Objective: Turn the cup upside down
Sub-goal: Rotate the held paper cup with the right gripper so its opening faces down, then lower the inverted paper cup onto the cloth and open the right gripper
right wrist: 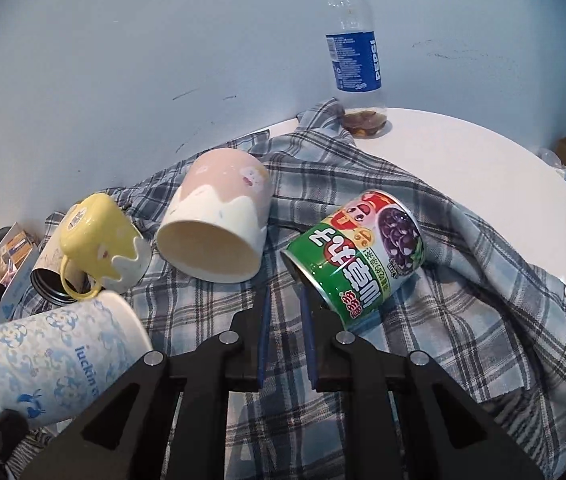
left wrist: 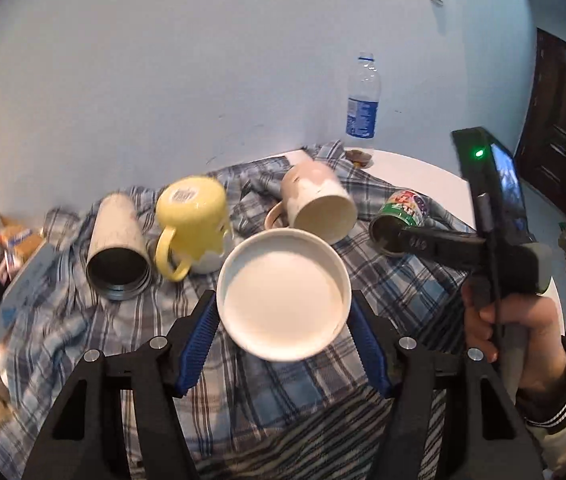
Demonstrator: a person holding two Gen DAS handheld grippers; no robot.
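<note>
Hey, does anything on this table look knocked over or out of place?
Yes. The pink mug, green can and steel flask all lie on their sides on the rumpled plaid shirt. The yellow mug is upside down. Nothing looks spilled.

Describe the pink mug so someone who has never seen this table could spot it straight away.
Start at the plaid shirt spread over the white table. Near its middle, the pink mug lies on its side between the yellow mug and the green can. Only it has a pink body with a wavy cream band round its open mouth.
</note>
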